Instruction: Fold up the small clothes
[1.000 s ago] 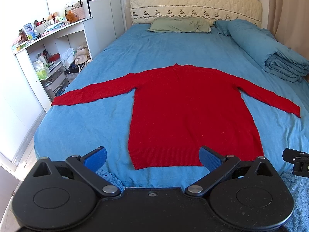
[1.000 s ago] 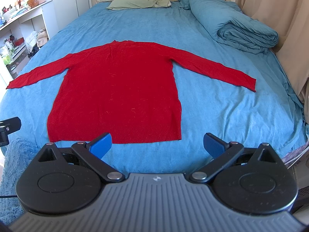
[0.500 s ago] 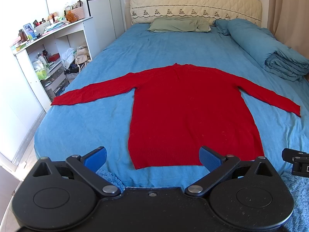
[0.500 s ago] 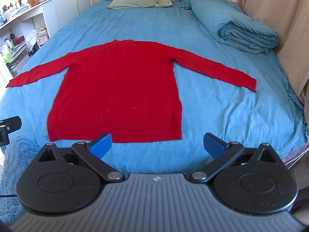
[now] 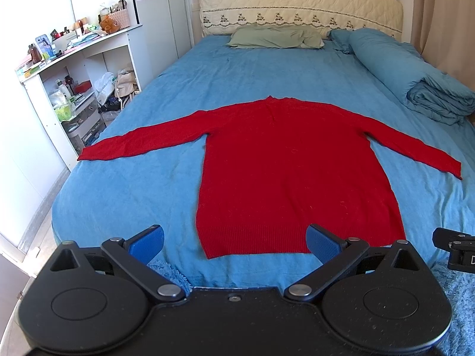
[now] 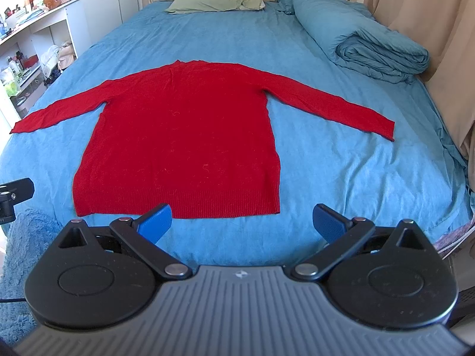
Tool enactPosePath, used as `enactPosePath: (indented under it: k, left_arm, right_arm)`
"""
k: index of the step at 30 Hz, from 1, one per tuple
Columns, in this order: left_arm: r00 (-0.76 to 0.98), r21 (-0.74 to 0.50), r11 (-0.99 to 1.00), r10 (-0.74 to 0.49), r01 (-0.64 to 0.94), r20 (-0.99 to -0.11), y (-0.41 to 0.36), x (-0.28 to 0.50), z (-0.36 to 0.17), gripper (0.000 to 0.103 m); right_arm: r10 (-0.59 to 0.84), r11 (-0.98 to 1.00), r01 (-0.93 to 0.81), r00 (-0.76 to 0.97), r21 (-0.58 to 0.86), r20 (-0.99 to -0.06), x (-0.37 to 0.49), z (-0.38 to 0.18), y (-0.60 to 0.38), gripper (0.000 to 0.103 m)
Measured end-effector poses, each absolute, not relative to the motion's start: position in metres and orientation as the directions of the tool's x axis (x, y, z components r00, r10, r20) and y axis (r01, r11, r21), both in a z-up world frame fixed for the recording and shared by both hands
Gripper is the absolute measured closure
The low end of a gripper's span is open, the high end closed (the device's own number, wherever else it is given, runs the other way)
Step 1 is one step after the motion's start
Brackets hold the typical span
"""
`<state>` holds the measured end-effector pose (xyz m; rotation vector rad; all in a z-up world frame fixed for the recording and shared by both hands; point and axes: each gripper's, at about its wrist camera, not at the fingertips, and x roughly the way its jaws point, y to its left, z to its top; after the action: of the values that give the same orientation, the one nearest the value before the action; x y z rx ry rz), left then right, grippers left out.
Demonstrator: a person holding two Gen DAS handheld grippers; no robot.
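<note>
A red long-sleeved sweater point(image 5: 291, 172) lies flat on the blue bed sheet point(image 5: 142, 195), both sleeves spread out sideways, hem towards me. It also shows in the right wrist view point(image 6: 184, 145). My left gripper point(image 5: 234, 241) is open and empty, held just short of the hem, above the foot of the bed. My right gripper point(image 6: 242, 221) is open and empty, near the hem's right half. Neither touches the sweater.
A rolled blue duvet point(image 5: 415, 80) lies along the bed's right side, a green pillow point(image 5: 273, 37) at the headboard. White cluttered shelves point(image 5: 68, 89) stand to the left. Curtains point(image 6: 430, 29) hang at the right. A fluffy blue rug point(image 6: 26, 255) lies at the foot of the bed.
Both grippers have drifted slightly; the sweater sits a little lower in the right wrist view. Nothing was taken hold of.
</note>
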<state>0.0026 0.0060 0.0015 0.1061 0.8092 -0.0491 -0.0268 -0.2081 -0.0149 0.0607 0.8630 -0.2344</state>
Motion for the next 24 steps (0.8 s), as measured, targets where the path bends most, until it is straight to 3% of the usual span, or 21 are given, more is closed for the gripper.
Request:
enactPosePath:
  k: [24]
  left_arm:
    - [0.691, 0.074, 0.993, -0.008, 0.088, -0.722, 0.0084, 0.0026, 0.0011, 0.000]
  right_arm:
    - [-0.180, 0.973, 0.228, 0.627, -0.043, -0.758, -0.0261, -0.0123, -0.2072, 0.000]
